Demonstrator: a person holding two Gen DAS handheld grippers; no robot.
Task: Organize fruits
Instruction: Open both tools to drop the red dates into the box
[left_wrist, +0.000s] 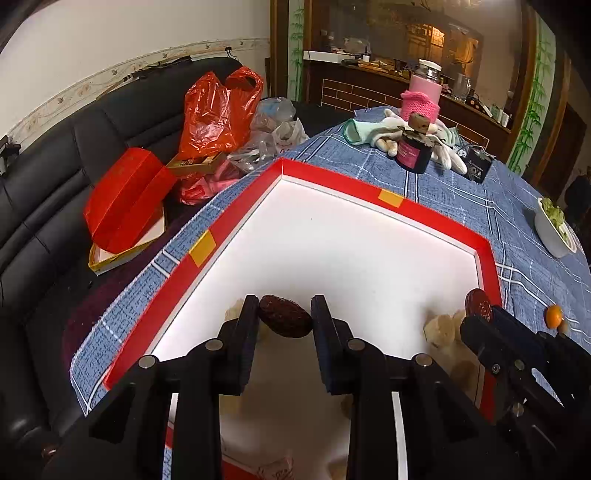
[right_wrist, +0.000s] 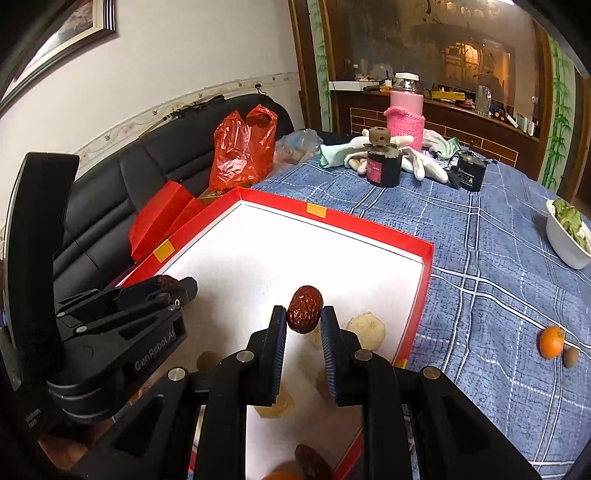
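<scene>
Both my grippers are clamped on dates w/ the box below. Left gripper pinches a dark date crosswise at the very fingertips; right gripper squeezes a redder date upright, most of it sticking out above the pads. Both hover over the white floor of the red-rimmed box, where pale round pieces and another date near the bottom edge already lie.

Risks as I judge them: right date is held only by its lower end, so any jolt could pivot it out & drop it. Wrinkled skin looks slick-ish, grip is tip-only on both. The two grippers are near each other over the same box corner; a sideways move could knock them together & shake a date loose. If I let go from this height, a date may roll into the pale pieces or bounce twd the rim.

Outside the box, on the blue checked cloth, an orange & a small brown fruit just beside it wait, well apart from the box. White bowl of greens sits farther right. Round orange could roll when nudged.
</scene>
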